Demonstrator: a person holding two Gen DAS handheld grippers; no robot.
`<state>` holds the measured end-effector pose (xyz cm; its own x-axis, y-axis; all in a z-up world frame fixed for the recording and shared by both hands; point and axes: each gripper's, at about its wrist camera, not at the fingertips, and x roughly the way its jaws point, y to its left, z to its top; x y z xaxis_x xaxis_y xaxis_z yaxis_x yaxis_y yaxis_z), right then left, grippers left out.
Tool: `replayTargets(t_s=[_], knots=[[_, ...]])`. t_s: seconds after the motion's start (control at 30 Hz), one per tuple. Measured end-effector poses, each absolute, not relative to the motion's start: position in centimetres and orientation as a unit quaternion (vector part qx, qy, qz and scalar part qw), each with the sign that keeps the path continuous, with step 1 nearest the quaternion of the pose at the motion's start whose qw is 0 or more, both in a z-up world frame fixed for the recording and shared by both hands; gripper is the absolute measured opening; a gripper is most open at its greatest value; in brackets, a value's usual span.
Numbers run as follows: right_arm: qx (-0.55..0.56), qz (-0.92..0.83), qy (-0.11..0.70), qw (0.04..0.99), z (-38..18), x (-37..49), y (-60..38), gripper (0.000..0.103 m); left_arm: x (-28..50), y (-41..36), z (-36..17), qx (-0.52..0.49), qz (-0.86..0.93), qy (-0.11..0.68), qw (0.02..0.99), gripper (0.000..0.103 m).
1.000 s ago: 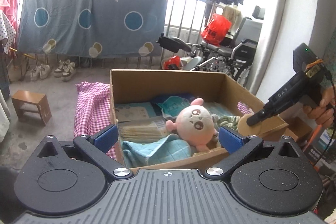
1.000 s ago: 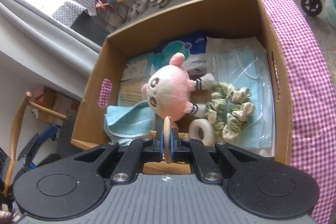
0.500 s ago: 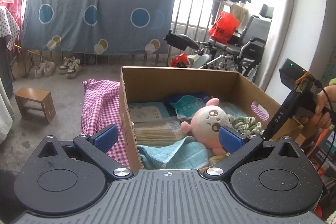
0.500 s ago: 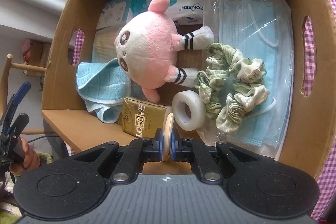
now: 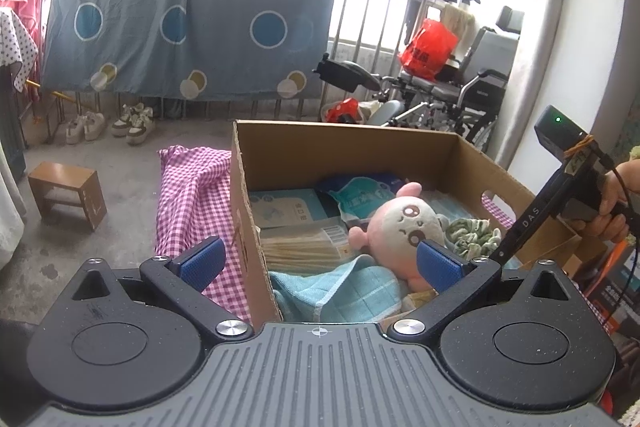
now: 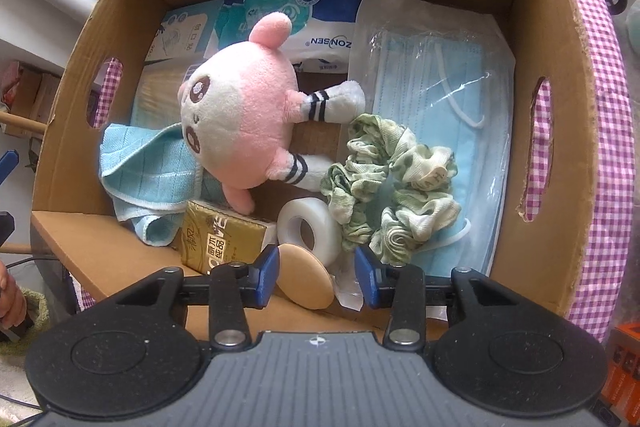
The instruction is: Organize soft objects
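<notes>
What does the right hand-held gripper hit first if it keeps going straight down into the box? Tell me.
Probably the tan round pad lying loose between the open jaws of the right hand-held gripper, which have just been opening. The tape roll lies just beyond; depth is unclear.

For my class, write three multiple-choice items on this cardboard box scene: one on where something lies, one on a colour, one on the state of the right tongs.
1. Where does the white tape roll lie?
A. between the gold tissue pack and the green scrunchie
B. on the checked cloth outside the box
C. on top of the plush toy

2. What colour is the folded towel beside the plush toy?
A. red
B. light blue
C. black

3. How do the right tongs stand?
A. shut on the tape roll
B. shut on the plush toy
C. open, with the tan round pad lying loose between the jaws

Answers: 1 A, it sits between those two on the box floor; 2 B, the weave is pale blue; 3 C, the jaws have just been opening and no longer press the pad.
</notes>
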<state>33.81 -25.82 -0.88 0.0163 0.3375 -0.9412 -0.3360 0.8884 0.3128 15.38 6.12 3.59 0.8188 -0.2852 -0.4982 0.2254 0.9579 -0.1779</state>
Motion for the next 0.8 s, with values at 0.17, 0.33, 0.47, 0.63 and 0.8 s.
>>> replayTargets(t_s=[0.17,0.33,0.47,0.63,0.8], knots=[[0.013,0.246,0.677,0.694,-2.3,33.5,-24.9,0.044,15.2,6.1,3.8,-0.057,-0.133,0.274,0.951,0.102],[0.012,0.237,0.669,0.704,-1.4,32.9,-24.9,0.044,14.4,5.9,4.3,-0.056,-0.135,0.269,0.952,0.102],[0.035,0.236,0.628,0.741,1.6,31.8,-26.2,0.047,13.4,5.7,4.8,-0.058,-0.136,0.265,0.953,0.102],[0.073,0.246,0.535,0.805,6.3,27.3,-27.2,0.068,12.2,4.8,5.9,-0.063,-0.126,0.268,0.953,0.103],[0.116,0.246,0.450,0.851,9.2,22.0,-27.8,0.089,11.8,3.5,7.2,-0.060,-0.086,0.283,0.953,0.103]])
